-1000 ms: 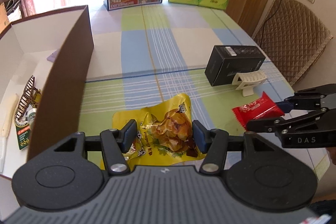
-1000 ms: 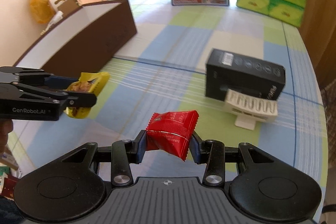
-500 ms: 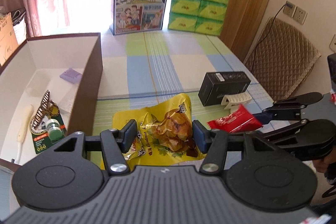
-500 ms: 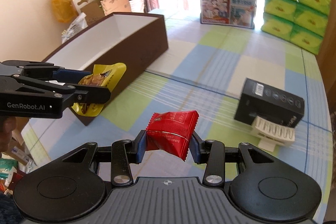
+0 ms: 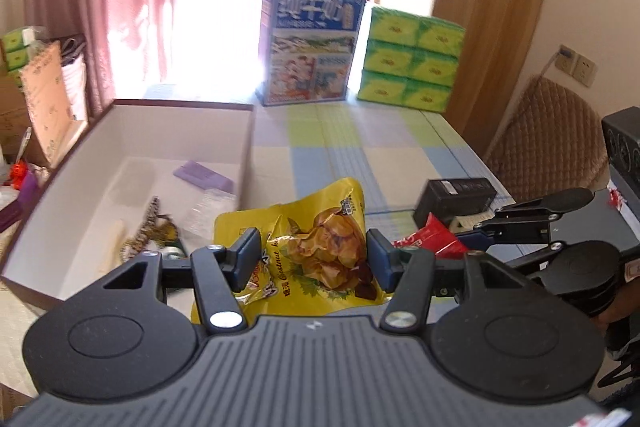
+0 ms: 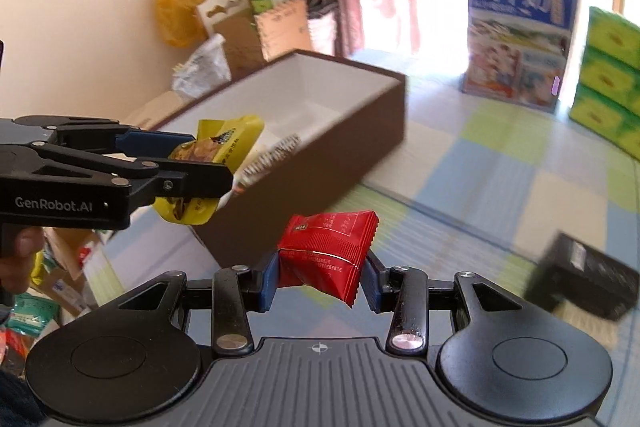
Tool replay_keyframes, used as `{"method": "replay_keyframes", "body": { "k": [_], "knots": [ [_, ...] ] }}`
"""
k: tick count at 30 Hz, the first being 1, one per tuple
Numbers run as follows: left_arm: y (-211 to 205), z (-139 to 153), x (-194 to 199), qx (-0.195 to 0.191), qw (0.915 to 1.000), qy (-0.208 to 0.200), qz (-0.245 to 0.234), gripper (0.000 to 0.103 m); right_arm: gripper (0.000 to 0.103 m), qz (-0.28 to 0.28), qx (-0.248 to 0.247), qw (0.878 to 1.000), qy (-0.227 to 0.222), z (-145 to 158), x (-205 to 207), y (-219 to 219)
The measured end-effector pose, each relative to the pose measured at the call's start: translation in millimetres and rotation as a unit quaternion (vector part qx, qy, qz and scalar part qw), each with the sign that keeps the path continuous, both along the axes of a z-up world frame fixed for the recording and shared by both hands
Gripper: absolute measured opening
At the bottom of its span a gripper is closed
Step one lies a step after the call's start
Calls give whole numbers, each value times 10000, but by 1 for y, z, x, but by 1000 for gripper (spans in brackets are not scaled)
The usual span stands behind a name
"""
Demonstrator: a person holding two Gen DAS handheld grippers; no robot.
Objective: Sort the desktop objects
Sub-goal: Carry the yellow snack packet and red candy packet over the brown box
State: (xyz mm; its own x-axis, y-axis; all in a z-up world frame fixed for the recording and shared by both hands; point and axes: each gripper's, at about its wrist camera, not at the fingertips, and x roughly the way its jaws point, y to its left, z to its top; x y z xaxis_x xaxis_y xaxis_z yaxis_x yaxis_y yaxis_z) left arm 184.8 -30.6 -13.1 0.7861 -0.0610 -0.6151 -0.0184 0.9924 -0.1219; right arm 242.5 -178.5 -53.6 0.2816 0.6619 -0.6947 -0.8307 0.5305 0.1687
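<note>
Both grippers tilt downward beside the brown box (image 6: 320, 131): left gripper (image 5: 312, 259) clamps one yellow snack bag (image 5: 308, 243), right gripper (image 6: 320, 283) clamps one red packet (image 6: 328, 251).

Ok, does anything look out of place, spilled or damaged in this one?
Nothing stands out. The left hand-held gripper holds the yellow snack bag intact, the right hand-held gripper holds the red packet, and the brown box sits upright.

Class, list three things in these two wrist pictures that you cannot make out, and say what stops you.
- Box contents, left wrist view: motion-blurred, partly behind the yellow snack bag.
- Black box, right wrist view: blurred, label unreadable.
- Red packet, left wrist view: mostly hidden by the tongs.
</note>
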Motion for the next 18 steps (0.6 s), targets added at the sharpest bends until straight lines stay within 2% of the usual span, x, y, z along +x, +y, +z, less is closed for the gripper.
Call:
{"method": "replay_keyframes", "body": {
  "k": [10, 14, 18],
  "knots": [
    [80, 11, -5, 65, 9984, -108, 556, 52, 40, 522, 233, 9980, -254, 11, -1, 80],
    [114, 4, 4, 120, 9975, 5, 693, 52, 40, 719, 180, 9967, -318, 7, 3, 113],
    [144, -11, 15, 204, 9968, 243, 734, 52, 40, 952, -104, 9947, -366, -5, 8, 145]
  ]
}}
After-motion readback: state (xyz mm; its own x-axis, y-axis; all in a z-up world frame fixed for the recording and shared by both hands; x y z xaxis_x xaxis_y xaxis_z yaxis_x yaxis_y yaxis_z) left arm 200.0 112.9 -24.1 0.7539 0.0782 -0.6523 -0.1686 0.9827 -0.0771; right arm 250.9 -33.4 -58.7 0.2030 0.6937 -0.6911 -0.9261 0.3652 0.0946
